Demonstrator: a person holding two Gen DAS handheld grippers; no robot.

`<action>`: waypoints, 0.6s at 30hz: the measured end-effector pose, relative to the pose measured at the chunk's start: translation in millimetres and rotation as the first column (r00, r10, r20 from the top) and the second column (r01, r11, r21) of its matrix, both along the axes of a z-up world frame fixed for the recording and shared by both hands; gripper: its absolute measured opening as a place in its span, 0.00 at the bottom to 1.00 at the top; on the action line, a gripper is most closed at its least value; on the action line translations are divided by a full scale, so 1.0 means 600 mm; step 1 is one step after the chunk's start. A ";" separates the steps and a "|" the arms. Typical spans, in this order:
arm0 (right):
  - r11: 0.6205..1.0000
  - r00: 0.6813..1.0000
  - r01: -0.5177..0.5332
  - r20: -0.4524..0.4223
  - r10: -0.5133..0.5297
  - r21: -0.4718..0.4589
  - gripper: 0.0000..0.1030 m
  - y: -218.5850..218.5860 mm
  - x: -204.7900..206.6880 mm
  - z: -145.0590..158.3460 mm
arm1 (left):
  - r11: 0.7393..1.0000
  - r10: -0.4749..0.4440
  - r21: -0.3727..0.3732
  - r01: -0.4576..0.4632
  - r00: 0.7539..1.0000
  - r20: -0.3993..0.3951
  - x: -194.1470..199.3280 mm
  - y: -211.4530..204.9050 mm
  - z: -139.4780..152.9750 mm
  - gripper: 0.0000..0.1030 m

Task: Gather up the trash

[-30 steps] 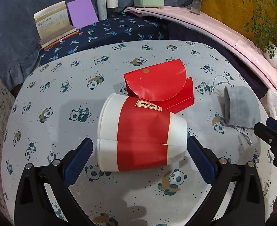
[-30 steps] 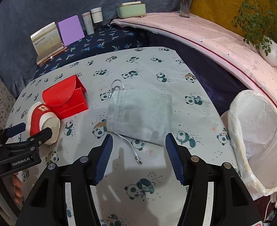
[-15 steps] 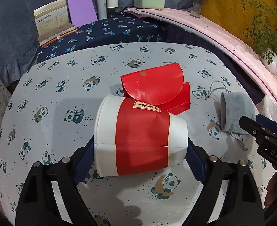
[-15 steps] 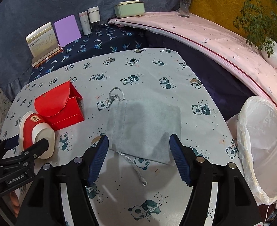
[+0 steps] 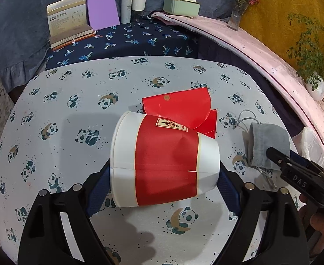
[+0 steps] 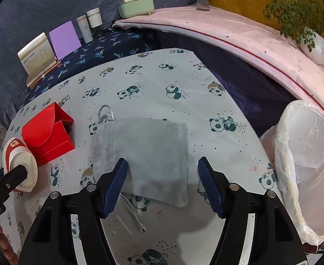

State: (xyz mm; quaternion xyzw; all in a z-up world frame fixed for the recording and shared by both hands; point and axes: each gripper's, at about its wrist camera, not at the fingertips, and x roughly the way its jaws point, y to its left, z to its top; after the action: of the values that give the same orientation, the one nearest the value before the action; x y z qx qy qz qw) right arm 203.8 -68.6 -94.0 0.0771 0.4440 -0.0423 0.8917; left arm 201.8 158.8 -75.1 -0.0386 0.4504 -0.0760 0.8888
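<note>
both fisheye views are evenly and fairly brightly lit from above, sharp at the centre. soft shadows fall on the tablecloth (image 5: 78, 119) near the lens. edges bend strongly and darken into black corners.

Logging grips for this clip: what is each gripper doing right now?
Left gripper: closed on the red-and-white paper cup, its side dented.
Right gripper: open, jaws just closing over the grey pouch, no grip yet.
</note>
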 end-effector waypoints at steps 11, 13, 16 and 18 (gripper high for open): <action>0.999 0.999 -0.023 0.041 0.021 0.038 0.17 0.002 -0.029 0.018 | 1.000 -0.005 0.002 0.005 1.000 -0.010 -0.012 -0.013 -0.003 0.80; 0.999 0.998 -0.014 0.061 0.011 0.045 0.17 -0.006 -0.036 0.034 | 1.000 -0.008 -0.001 0.008 1.000 -0.011 -0.018 -0.016 -0.001 0.80; 0.999 0.995 0.001 0.097 -0.006 0.045 0.17 -0.018 -0.050 0.060 | 1.000 -0.015 -0.003 0.015 1.000 -0.008 -0.028 -0.023 0.003 0.80; 0.999 0.993 0.013 0.119 -0.019 0.047 0.17 -0.027 -0.060 0.077 | 1.000 -0.023 -0.003 0.023 1.000 -0.002 -0.036 -0.030 0.008 0.80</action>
State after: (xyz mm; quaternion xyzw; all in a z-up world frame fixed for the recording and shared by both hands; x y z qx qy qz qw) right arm 168.0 -85.0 -48.0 0.1035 0.3903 -0.0345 0.9142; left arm 180.2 141.0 -70.4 -0.0350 0.4516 -0.0867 0.8873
